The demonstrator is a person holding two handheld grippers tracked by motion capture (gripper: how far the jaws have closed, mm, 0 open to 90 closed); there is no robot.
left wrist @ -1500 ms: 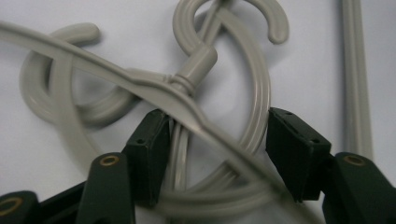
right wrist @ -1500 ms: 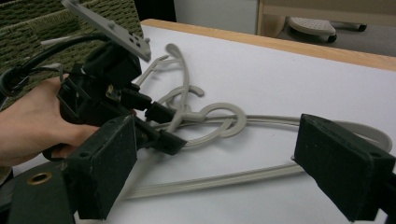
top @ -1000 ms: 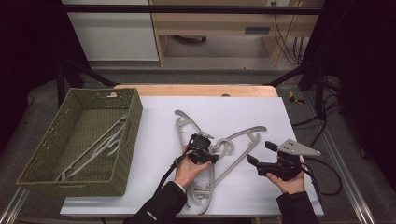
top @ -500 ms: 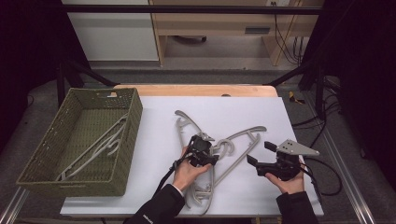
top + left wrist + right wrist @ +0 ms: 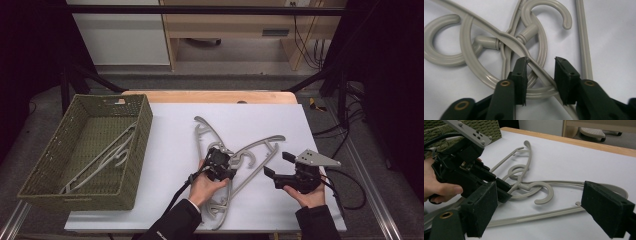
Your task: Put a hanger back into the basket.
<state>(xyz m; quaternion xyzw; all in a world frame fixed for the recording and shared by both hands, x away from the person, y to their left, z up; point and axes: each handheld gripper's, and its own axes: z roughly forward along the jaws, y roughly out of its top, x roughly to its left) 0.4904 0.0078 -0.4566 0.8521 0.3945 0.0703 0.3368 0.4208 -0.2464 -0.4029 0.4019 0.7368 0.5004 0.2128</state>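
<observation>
White bench point(image 5: 165, 165) carries woven green basket point(image 5: 47, 172) at left edge, grey hanger point(image 5: 102, 157) inside. Tangled grey hangers point(image 5: 260, 150) lie mid-bench toward near edge, hooks interlocked. Left gripper point(image 5: 540, 72) low over tangle, fingers point(image 5: 520, 75) spread, straddling hanger arm, not pinching. Right gripper point(image 5: 272, 172) near right edge, beside hangers, fingers point(image 5: 605, 207) spread wide, holding nothing.

Wooden desk point(image 5: 235, 20) beyond dark curtains point(image 5: 30, 45)
</observation>
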